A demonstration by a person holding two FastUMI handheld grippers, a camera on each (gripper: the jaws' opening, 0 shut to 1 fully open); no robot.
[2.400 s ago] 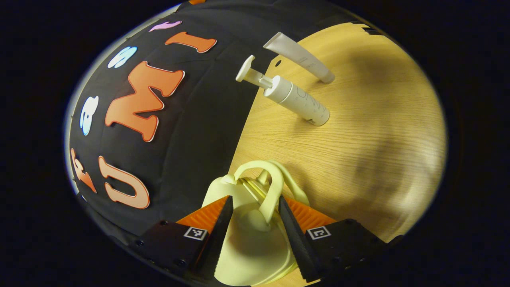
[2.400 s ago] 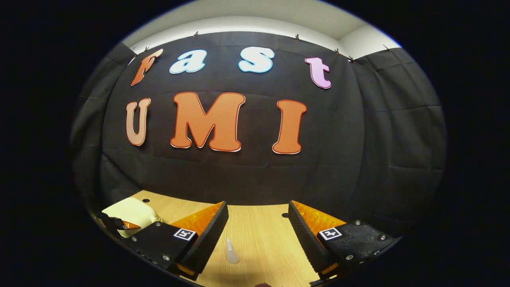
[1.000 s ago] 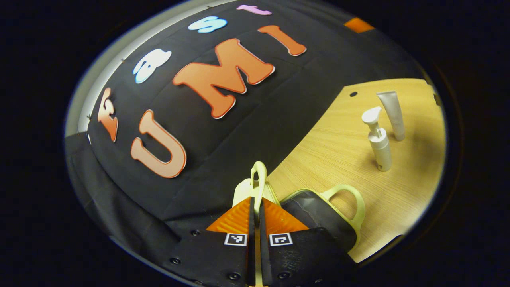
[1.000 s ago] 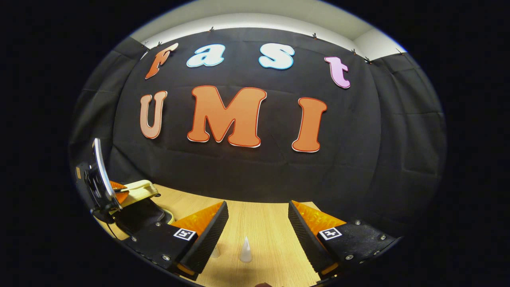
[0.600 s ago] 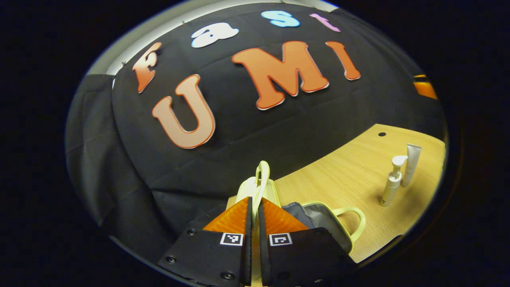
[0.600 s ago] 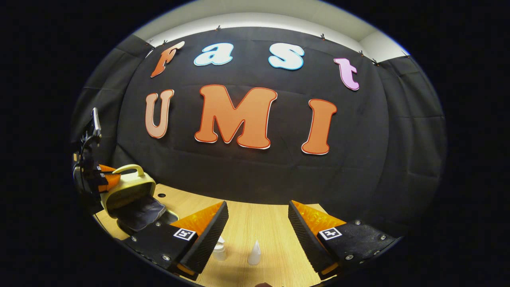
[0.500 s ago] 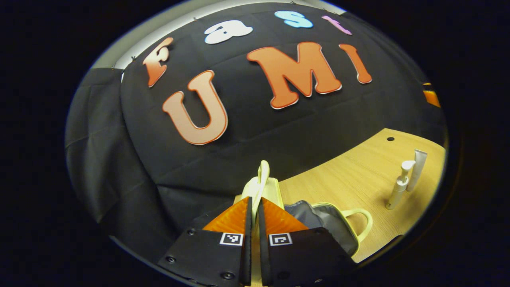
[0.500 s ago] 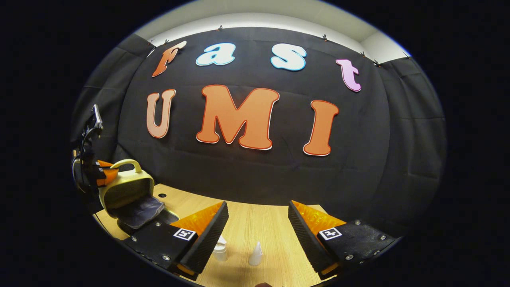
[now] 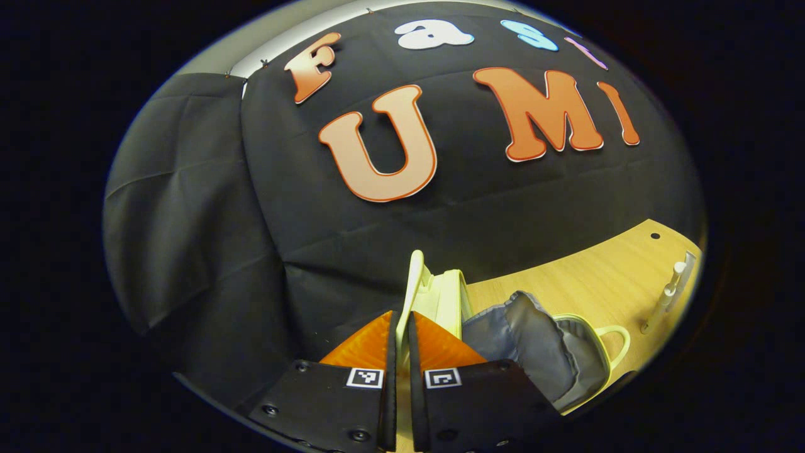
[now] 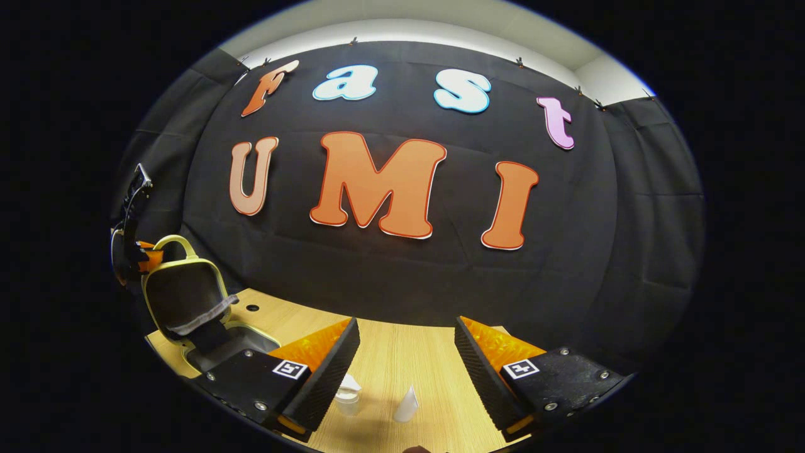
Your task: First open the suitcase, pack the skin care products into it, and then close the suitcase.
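The small pale yellow suitcase (image 10: pixel 182 296) stands open at the table's left end, its lid upright and its dark grey lining (image 9: pixel 528 333) showing. My left gripper (image 9: pixel 400 321) is shut on the lid's handle (image 9: pixel 415 277) and holds the lid up; from the right gripper view, the left gripper (image 10: pixel 135 258) sits behind the lid's top. A white pump bottle (image 10: pixel 346 393) and a white tube (image 10: pixel 407 402) stand on the wooden table (image 10: pixel 390 352) just below my right gripper (image 10: pixel 405 352), which hovers open with nothing between its fingers. The pump bottle (image 9: pixel 668 301) and tube (image 9: pixel 688 267) also appear far right in the left gripper view.
The lower shell's own handle (image 9: pixel 613 340) sticks out toward the bottles. Black cloth walls close the table's back and left. A small round hole (image 10: pixel 252 308) marks the tabletop near the suitcase.
The left gripper closed on the lid's handle and swung the lid up from flat to upright, opening the suitcase. The right gripper stayed open and tilted down slightly, so both bottles show more.
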